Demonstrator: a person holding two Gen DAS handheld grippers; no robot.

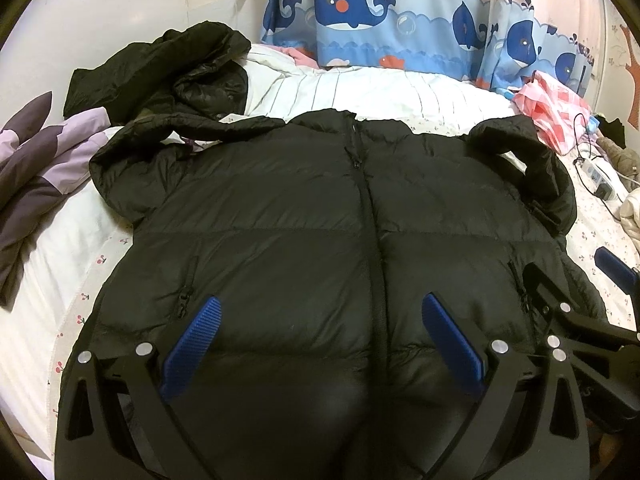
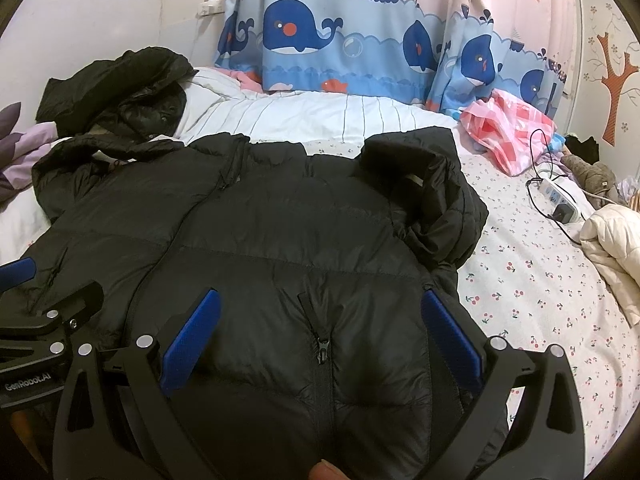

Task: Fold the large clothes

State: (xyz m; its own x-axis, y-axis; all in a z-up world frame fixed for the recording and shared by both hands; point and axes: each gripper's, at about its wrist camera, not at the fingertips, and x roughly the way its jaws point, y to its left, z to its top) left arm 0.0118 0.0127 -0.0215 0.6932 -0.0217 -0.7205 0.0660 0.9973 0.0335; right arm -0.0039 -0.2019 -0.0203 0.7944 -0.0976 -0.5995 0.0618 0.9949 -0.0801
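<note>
In the left wrist view the left tool (image 1: 320,344) fills the bottom of the frame, its two blue pads spread wide with nothing between them, poised over the lower front of the black jacket (image 1: 320,220). The right tool (image 2: 320,344) in its own view is likewise wide open and empty, over the side pocket zipper (image 2: 322,344) at lower centre.

The jacket lies face up and zipped on the bed (image 2: 532,300), taking the middle of both frames. One sleeve is folded in over the shoulder at the right of centre; the other sleeve (image 1: 132,148) trails toward the upper left, beside a second dark coat (image 1: 168,68) heaped in the upper left.

This looks like an early stage: the garment is laid out and folding has barely begun. The next move probably calls for closing each tool on the hem or a side edge, taking enough of the puffy, slippery fabric to keep hold.
</note>
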